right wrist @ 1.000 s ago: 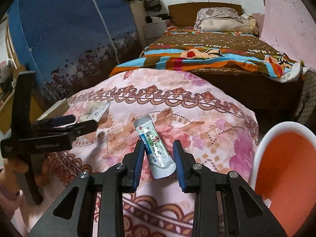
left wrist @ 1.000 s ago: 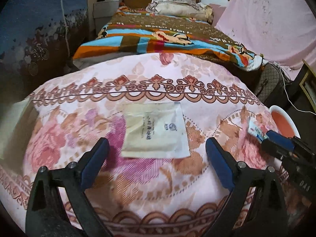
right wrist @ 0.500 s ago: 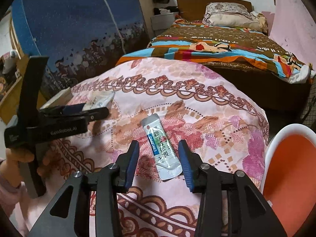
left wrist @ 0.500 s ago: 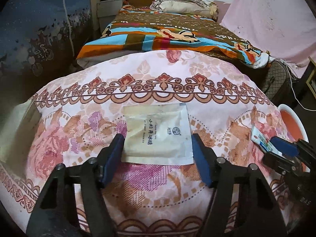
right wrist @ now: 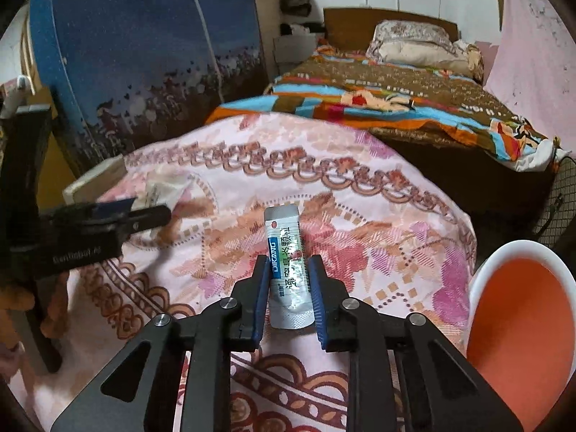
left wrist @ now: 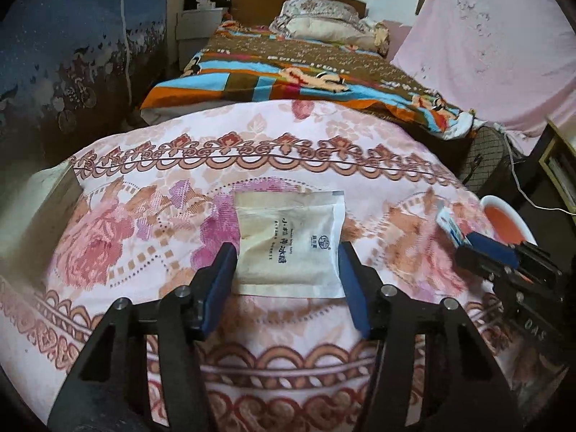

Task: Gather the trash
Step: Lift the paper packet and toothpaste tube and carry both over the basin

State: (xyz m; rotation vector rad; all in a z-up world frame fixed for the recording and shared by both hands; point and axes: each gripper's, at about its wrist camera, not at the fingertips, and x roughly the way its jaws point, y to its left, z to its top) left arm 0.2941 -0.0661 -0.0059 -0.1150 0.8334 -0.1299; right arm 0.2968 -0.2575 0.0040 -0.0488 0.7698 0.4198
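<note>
A table draped in a pink floral cloth (left wrist: 151, 223) fills the foreground of a bedroom, with a bed under a striped, brightly coloured blanket (left wrist: 288, 72) behind it. From the left wrist view, the left gripper (left wrist: 286, 252) points down at a flat cream sachet (left wrist: 289, 241) with printed characters, lying on the cloth. Its blue-padded jaws have just been closing and now sit against the sachet's two side edges, the sachet between them, though whether the pads actually press on it cannot be told. From the right wrist view, the right gripper (right wrist: 288, 268) is narrowed around a slim silver and green sachet (right wrist: 286, 259) that lies lengthwise on the cloth, pointing away from the camera. Its jaws have also just been closing, and the pads touch both long sides of the sachet. Just beside the table on the right stands a round bin (right wrist: 482, 280) with a white rim and orange inside. The left gripper's black body appears at the left edge of the right wrist view.
</note>
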